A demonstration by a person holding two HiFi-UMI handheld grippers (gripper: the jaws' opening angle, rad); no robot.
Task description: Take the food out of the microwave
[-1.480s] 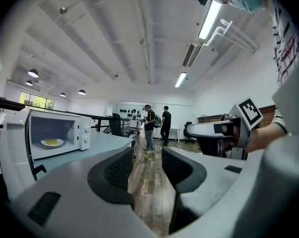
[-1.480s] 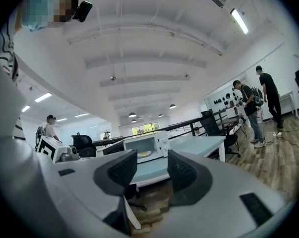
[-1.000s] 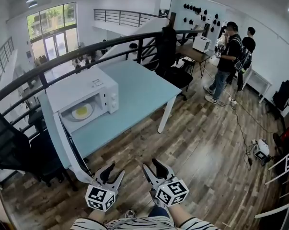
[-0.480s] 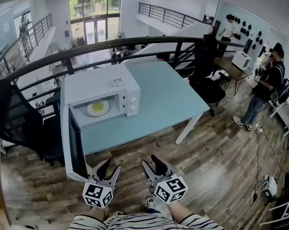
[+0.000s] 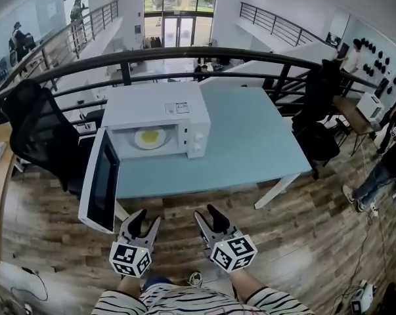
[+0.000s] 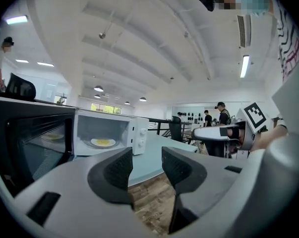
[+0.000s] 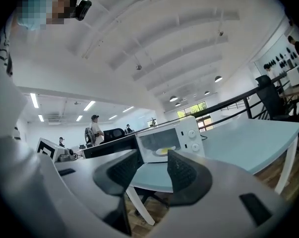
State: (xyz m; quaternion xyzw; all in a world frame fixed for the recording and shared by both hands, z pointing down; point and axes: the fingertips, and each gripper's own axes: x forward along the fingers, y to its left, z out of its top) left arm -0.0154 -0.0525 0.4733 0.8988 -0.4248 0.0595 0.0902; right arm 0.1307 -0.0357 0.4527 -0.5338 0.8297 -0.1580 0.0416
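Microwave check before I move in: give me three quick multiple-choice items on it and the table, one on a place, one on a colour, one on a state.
1. Where is the plate of food?
A. inside the microwave
B. on the table beside it
C. on the floor

2. What colour is the tabletop?
A. red
B. light blue
C. black

3. How is the microwave door?
A. shut
B. taken off
C. swung wide open

Answers:
1 A: the plate sits on the bottom of the lit cavity.
2 B: the bare top is pale blue.
3 C: the door hangs out to the left past the table's edge, leaving the cavity exposed.
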